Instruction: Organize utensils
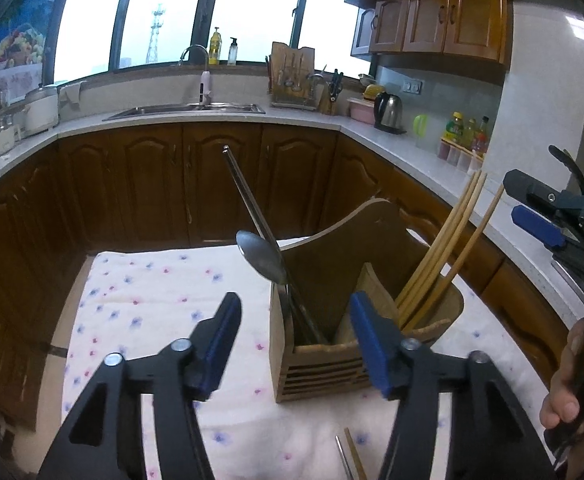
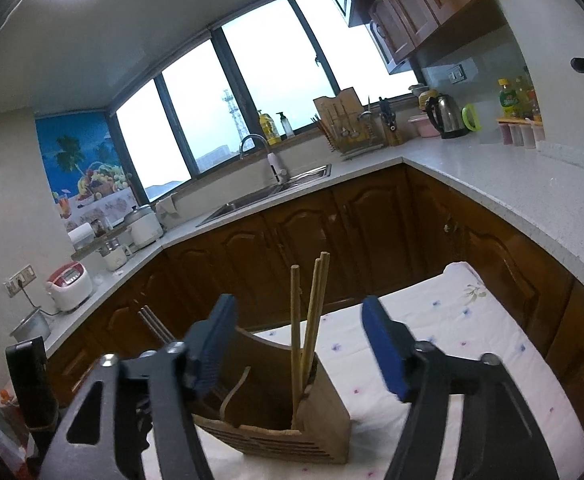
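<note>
- The wooden utensil holder (image 1: 366, 312) stands on a floral cloth (image 1: 152, 300) covering the table, in front of the brown kitchen cabinets (image 1: 152, 184).
- The left gripper (image 1: 296, 340) has its jaws wide apart and grips nothing; the holder sits between the blue pads (image 1: 222, 344), closer to the right-hand one, which overlaps the holder's front edge in the left wrist view.
- A metal spoon (image 1: 262, 258) stands bowl-up in the holder's left compartment, leaning toward 11 o'clock, with a long metal handle (image 1: 244, 192) rising behind it.
- Wooden chopsticks (image 1: 440, 248) stand in the right compartment, leaning toward 1 o'clock.
- The tips of a chopstick and a metal utensil (image 1: 350, 456) lie on the cloth at 6 o'clock, just below the jaws.
- The right gripper (image 2: 300, 344) also has its jaws spread apart and empty; the holder (image 2: 324, 420) appears between and below them, the chopsticks (image 2: 310, 312) rising upright through the gap toward 12 o'clock.
- In the left wrist view the right gripper shows at 3 o'clock, well apart from the holder, with the hand (image 1: 576, 384) gripping it at 4 o'clock.
</note>
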